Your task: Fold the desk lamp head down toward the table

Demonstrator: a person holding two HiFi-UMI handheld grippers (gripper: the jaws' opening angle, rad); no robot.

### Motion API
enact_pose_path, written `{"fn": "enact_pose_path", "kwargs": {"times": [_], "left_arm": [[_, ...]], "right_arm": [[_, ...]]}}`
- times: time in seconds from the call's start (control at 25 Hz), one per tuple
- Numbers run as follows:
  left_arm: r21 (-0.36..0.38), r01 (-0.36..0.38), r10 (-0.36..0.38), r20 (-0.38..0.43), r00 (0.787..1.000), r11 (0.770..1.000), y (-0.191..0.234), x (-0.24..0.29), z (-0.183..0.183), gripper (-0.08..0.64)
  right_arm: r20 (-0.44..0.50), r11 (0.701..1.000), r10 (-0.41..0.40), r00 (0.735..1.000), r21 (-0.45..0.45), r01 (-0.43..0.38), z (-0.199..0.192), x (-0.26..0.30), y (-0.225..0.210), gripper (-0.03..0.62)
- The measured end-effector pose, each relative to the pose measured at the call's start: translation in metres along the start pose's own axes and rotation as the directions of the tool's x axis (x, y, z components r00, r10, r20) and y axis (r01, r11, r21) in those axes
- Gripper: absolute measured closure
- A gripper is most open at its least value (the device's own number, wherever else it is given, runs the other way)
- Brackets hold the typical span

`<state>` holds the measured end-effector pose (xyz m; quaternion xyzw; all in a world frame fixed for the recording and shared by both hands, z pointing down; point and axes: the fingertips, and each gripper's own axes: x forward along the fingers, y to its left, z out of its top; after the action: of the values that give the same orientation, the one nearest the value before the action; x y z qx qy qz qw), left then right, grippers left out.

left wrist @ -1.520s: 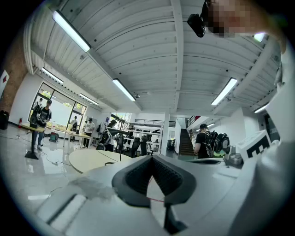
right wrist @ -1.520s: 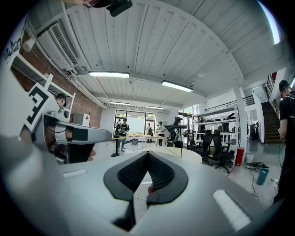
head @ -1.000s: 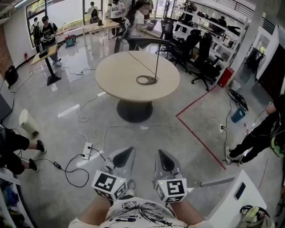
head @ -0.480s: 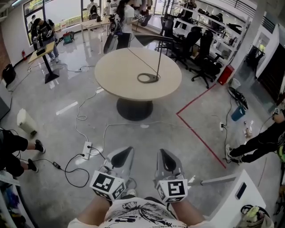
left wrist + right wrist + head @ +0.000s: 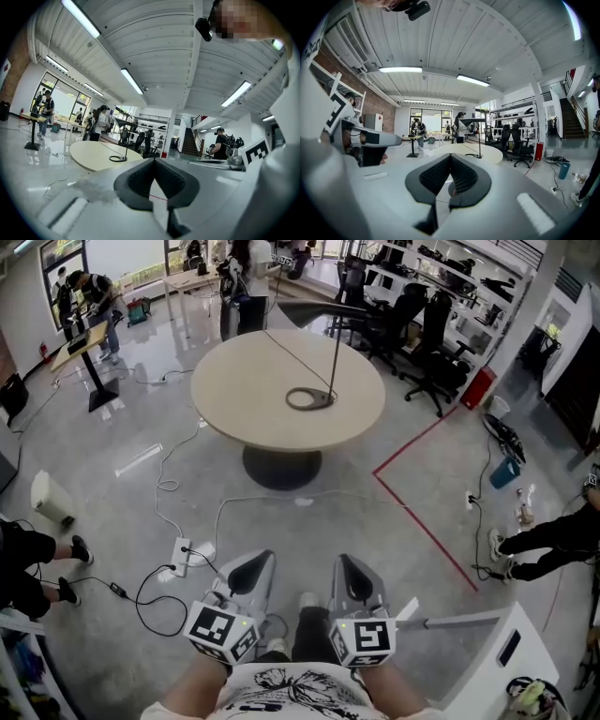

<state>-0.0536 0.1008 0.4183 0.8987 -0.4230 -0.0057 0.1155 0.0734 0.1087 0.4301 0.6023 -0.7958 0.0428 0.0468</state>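
A thin black desk lamp [image 5: 330, 352] stands upright on a round beige table [image 5: 234, 390], its ring base [image 5: 309, 398] on the top and its flat head [image 5: 323, 307] raised level above. The lamp [image 5: 123, 140] looks small and distant in the left gripper view, and the lamp [image 5: 479, 136] is just as far off in the right gripper view. My left gripper [image 5: 251, 570] and right gripper [image 5: 349, 570] hang close to my body, several steps short of the table. Both are shut with nothing held, their jaw tips touching.
A power strip [image 5: 181, 557] and loose cables lie on the floor ahead to the left. A red tape line [image 5: 422, 521] runs to the right. Office chairs [image 5: 431, 371] stand behind the table. A seated person's legs [image 5: 28, 559] show at left, another person [image 5: 553, 540] at right, and a white counter [image 5: 487, 652].
The table and lamp have drawn slightly nearer as I step forward, and my shoe now shows between the grippers. Both grippers stay shut and in the same pose.
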Motion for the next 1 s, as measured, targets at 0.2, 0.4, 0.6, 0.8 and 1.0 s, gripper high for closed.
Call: {"fn": "enact_pose_path", "kwargs": {"times": [0.2,0.4,0.6,0.8,1.0], "left_arm": [[0.006,-0.035,0.035,-0.012,0.999,0.999,0.020,0.040,0.000,0.555],[0.038,-0.072,0.071,0.016,0.997,0.997,0.043,0.096,0.020,0.555],[0.030,-0.111,0.110,0.046,0.993,0.993,0.060,0.145,0.034,0.555],[0.019,-0.143,0.143,0.016,0.990,0.989,0.076,0.178,0.030,0.555],[0.005,-0.175,0.175,0.009,0.984,0.984,0.114,0.204,0.032,0.555]], "right_arm": [[-0.002,1.000,0.024,1.000,0.005,-0.024,0.001,0.043,-0.027,0.583],[-0.004,1.000,0.031,1.000,0.000,-0.031,0.011,0.097,-0.068,0.583],[0.008,0.998,0.065,0.998,-0.010,-0.065,0.026,0.143,-0.105,0.583],[-0.011,0.996,0.086,0.996,-0.002,-0.086,0.030,0.183,-0.129,0.583],[-0.018,0.995,0.101,0.995,-0.002,-0.101,0.033,0.225,-0.136,0.584]]}}
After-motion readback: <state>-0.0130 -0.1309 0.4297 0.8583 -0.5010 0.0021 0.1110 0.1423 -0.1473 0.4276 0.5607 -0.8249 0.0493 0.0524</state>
